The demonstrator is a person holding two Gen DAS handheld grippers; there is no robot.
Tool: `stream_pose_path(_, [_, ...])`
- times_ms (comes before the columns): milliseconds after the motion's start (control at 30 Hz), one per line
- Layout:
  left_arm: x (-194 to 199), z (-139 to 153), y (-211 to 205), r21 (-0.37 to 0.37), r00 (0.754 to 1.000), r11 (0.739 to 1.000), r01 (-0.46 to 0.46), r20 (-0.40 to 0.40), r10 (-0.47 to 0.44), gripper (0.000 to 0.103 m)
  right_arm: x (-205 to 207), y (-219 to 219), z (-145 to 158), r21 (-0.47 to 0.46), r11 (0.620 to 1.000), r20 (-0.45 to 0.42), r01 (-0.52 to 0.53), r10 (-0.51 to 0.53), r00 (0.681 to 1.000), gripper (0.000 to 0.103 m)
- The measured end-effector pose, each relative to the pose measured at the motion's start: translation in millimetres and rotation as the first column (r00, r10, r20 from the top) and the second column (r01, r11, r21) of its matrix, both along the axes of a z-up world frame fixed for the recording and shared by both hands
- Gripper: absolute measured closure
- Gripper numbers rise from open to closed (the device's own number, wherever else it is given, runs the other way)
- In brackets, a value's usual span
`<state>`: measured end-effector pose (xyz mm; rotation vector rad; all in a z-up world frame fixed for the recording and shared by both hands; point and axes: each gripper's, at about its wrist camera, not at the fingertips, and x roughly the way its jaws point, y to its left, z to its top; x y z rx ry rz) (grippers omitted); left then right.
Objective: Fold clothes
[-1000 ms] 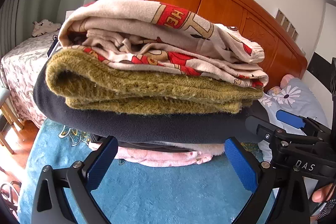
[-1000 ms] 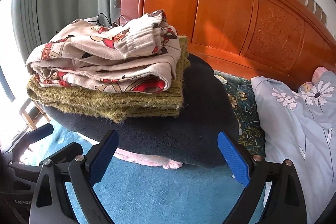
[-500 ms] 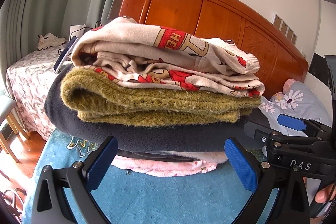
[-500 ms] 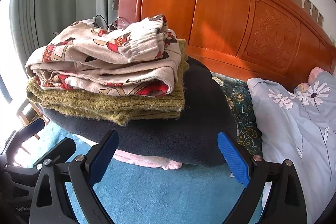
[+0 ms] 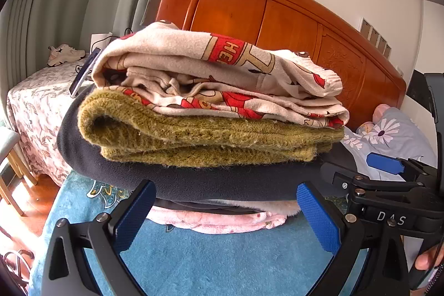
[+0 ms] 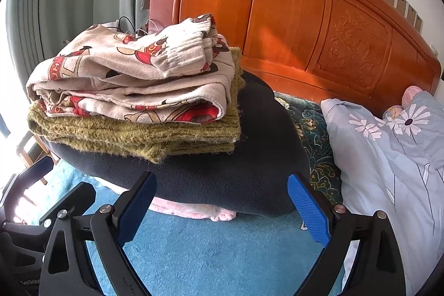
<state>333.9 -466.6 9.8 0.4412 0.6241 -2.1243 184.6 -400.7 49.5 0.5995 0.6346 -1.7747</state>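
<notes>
A stack of folded clothes sits on the blue bedspread. On top lies a beige cartoon-print garment. Under it come an olive knitted sweater, a dark grey fleece and a pink piece at the bottom. My left gripper is open just in front of the stack, holding nothing. My right gripper is likewise open and empty before the stack's other side; it also shows in the left wrist view as the right gripper.
An orange wooden headboard rises behind the stack. A light blue floral pillow lies to the right. A side table with a floral cloth stands left of the bed, by grey-green curtains. A person's fingertips show at the lower right.
Both grippers have drawn back a little from the stack and the views have risen slightly. The stack has not moved, and both grippers stay open.
</notes>
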Motion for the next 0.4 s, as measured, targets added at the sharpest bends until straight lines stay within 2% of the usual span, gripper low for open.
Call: stream_pose_path(400, [-0.9, -6.6, -1.5, -0.005, 1.0, 1.0, -0.012, -0.001, 0.012, 0.0, -1.9, -4.4, -6.6, 0.014, 1.0, 0.002, 0.011, -0.011, 1.0, 0.007])
